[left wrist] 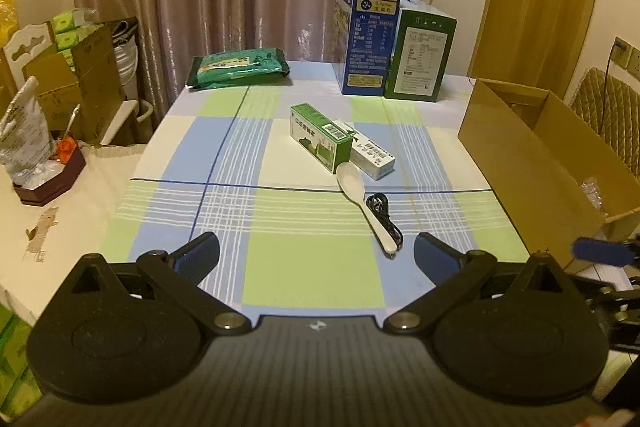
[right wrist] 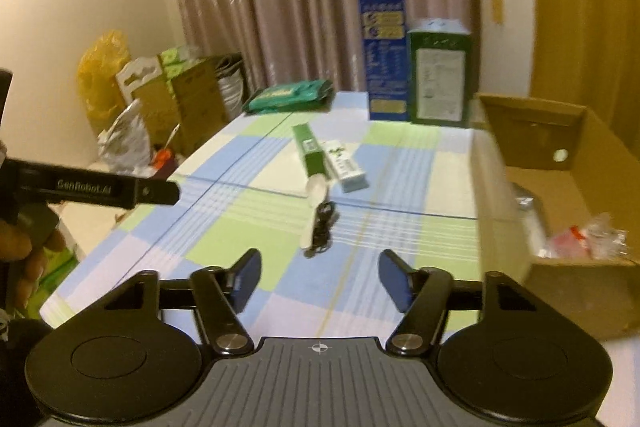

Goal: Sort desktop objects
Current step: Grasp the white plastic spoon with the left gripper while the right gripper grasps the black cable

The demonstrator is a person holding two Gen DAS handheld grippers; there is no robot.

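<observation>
Cardboard makes up the largest piece here: an open brown cardboard box [right wrist: 560, 195], stiff-walled with a finger hole in its far panel, standing just right of the right gripper [right wrist: 320, 281] and already holding some crinkled clear packets. It looks like the bin for the sorting. Both grippers hang empty over the checked tablecloth [left wrist: 312, 267]. The left gripper [left wrist: 316, 259] has its blue-padded fingers spread wide. The right one's fingers stand at a middling gap with nothing between them.

Ahead of both sets of fingers lies the cluster to be sorted. The green carton [left wrist: 320, 139] is a long, rigid rectangle with flat printed faces, and the white carton [left wrist: 370, 155] lies touching its right side. Either would best be pinched across its short width, the fingers squared to the long faces; I judge the green one easier to take first from its free left side.

The white spoon [left wrist: 360, 203] is glossy, hard and curved. Its bowl sits just short of the green carton and its handle runs back toward the fingers. It may slip, so a grip across the handle seems safer than one on the bowl. The black cable [left wrist: 384, 219] is thin, limp and coiled against the handle; closing on the bundle rather than a single strand should stop it trailing.
</observation>
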